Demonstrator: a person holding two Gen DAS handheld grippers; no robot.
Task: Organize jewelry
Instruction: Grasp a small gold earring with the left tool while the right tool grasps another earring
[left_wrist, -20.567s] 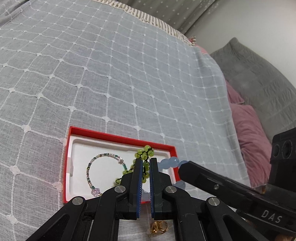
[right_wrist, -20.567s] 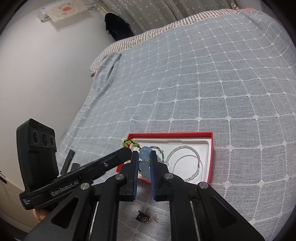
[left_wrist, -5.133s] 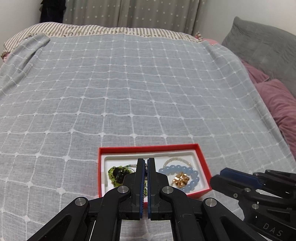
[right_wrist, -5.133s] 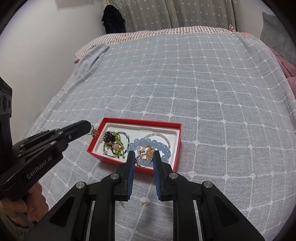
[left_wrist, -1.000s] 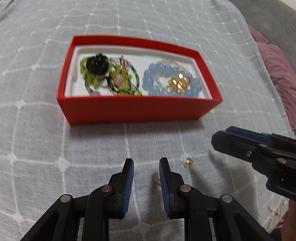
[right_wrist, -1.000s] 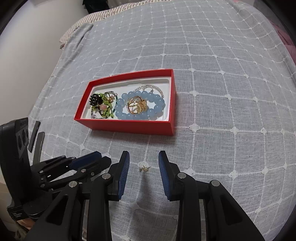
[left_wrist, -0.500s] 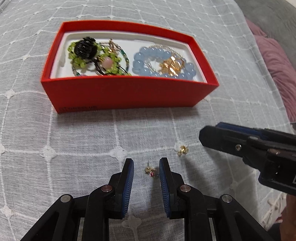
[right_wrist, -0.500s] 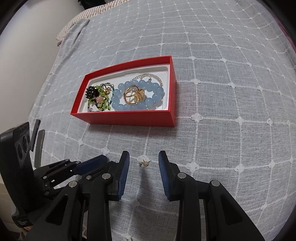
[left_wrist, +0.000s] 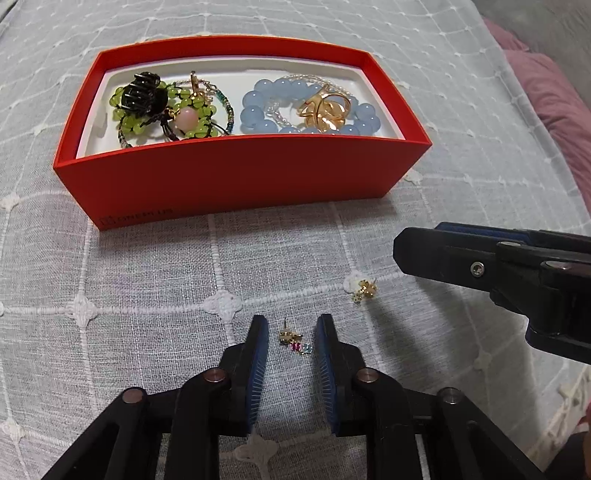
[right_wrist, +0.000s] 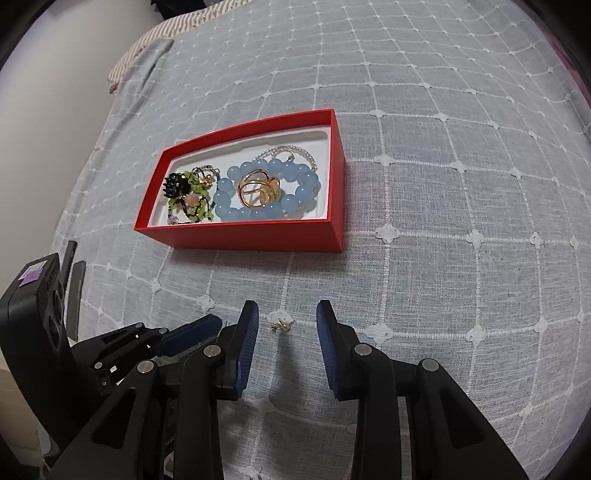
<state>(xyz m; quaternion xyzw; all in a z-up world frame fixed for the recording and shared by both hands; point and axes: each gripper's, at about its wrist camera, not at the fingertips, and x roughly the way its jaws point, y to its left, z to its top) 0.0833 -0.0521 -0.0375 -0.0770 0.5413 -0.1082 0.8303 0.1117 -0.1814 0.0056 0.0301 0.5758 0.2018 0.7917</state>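
A small gold earring with pink and blue stones (left_wrist: 293, 340) lies on the bedspread between the fingers of my left gripper (left_wrist: 291, 322). Its jaws are closing and the pads stand clear of the earring. A second gold earring (left_wrist: 364, 290) (right_wrist: 280, 325) lies to the right, just ahead of my right gripper (right_wrist: 286, 310) (left_wrist: 413, 247), which is open and empty. Beyond them stands the red box (left_wrist: 236, 181) (right_wrist: 251, 236). It holds a green bead bracelet (left_wrist: 129, 125), a black claw clip (left_wrist: 142, 98), a blue bead bracelet (left_wrist: 255, 110) and a gold ornament (left_wrist: 325, 109).
Everything rests on a grey bedspread with a white grid (right_wrist: 443, 184). Pink pillows (left_wrist: 554, 99) lie at the far right. The bed's left edge drops off beside a white wall (right_wrist: 37, 147). My left gripper's body (right_wrist: 37, 314) sits close to the right one.
Both grippers have come lower and nearer the bedspread. The stone earring, earlier beside the left gripper's right finger, now sits centred between its fingers, and the gap looks slightly narrower.
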